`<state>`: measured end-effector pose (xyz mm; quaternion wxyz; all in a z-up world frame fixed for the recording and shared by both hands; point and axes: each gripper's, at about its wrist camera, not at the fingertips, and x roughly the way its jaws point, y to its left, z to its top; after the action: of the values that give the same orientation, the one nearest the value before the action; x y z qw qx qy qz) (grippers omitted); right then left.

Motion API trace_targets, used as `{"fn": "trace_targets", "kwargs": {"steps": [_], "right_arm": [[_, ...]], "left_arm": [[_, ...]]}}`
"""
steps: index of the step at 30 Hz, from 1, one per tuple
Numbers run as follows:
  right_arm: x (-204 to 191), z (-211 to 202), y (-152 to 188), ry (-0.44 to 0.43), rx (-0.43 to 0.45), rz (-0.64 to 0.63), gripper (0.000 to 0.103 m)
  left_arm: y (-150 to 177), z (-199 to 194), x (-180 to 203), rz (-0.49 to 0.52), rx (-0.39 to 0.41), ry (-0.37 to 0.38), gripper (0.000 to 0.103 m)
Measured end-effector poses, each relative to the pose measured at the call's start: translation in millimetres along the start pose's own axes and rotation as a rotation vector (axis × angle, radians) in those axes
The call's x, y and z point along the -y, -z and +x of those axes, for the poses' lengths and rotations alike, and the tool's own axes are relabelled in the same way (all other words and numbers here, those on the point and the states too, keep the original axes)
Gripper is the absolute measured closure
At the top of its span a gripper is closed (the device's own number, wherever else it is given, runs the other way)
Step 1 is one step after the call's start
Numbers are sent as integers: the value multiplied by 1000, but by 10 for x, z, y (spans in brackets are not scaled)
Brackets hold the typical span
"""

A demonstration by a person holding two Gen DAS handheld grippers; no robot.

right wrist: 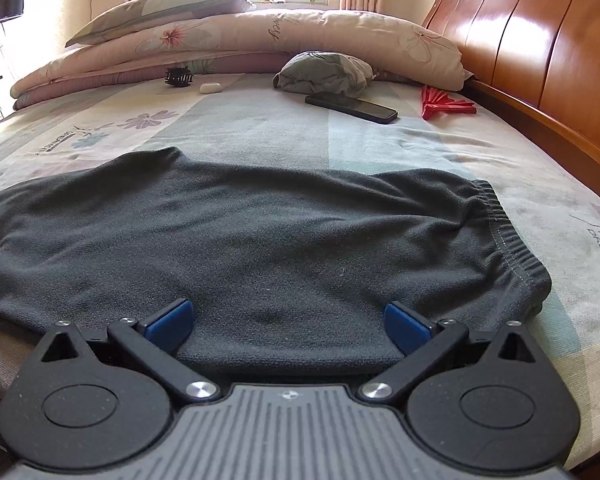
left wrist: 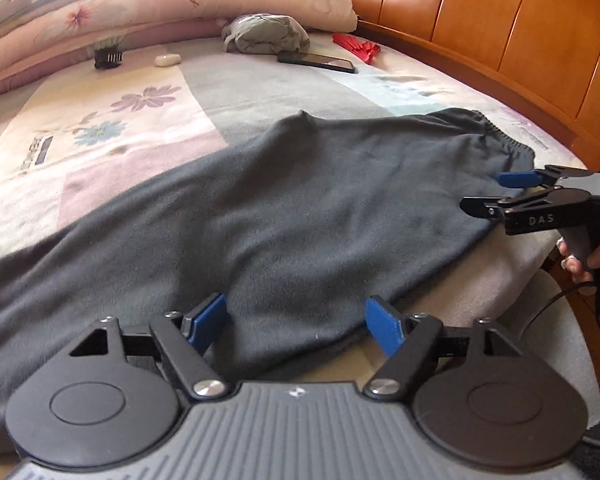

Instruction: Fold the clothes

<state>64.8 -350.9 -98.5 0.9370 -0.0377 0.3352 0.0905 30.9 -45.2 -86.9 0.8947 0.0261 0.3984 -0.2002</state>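
Dark grey trousers (left wrist: 284,208) lie flat on the bed, elastic waistband (left wrist: 496,136) to the right. They also show in the right wrist view (right wrist: 260,248), waistband (right wrist: 512,236) at right. My left gripper (left wrist: 296,320) is open, its blue pads either side of the trousers' near edge, mid-leg. My right gripper (right wrist: 288,320) is open at the near edge by the waist; the cloth lies between its pads. In the left wrist view the right gripper (left wrist: 492,192) sits at the waist corner, jaws apart.
The floral bedsheet (right wrist: 260,128) covers the bed. Behind lie a phone (right wrist: 352,107), a red folded fan (right wrist: 446,105), a bundled green cloth (right wrist: 324,74), a black hair clip (right wrist: 178,77), a white case (right wrist: 210,88) and stacked quilts (right wrist: 240,40). A wooden headboard (right wrist: 540,52) runs along the right.
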Motion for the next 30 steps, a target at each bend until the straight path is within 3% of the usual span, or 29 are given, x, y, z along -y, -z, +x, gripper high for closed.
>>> {"fn": "trace_targets", "kwargs": {"steps": [3,7,13,16,18,24,30], "right_arm": [[-36,-23,-78,20,-47,18,0],[-216,-125,-202,-58,-50,39,0],[-634,-252,-369,-143,-36,-11,0],[-841,-278,-441,-164,-44,-61,0],[-961,-273,-479,-179,-51,-93,0],[-1406,-178,-588,-248,-69,-161,0],[-1859,-15,-676,-460,-116,-137,0]], "left_arm": [[-3,-229,-115,-14,32,13,25],[-78,-469,-390,9,91,-84,24],[188,-464,-1016,-132,32,-127,24],[363,-601,-1236,-160,57,-129,24],[421,-708,-1367,-185,57,-184,24],[645,-1248,-1814,-464,197,-118,24],[1121,-1581,-2221,-768,340,-126,24]]}}
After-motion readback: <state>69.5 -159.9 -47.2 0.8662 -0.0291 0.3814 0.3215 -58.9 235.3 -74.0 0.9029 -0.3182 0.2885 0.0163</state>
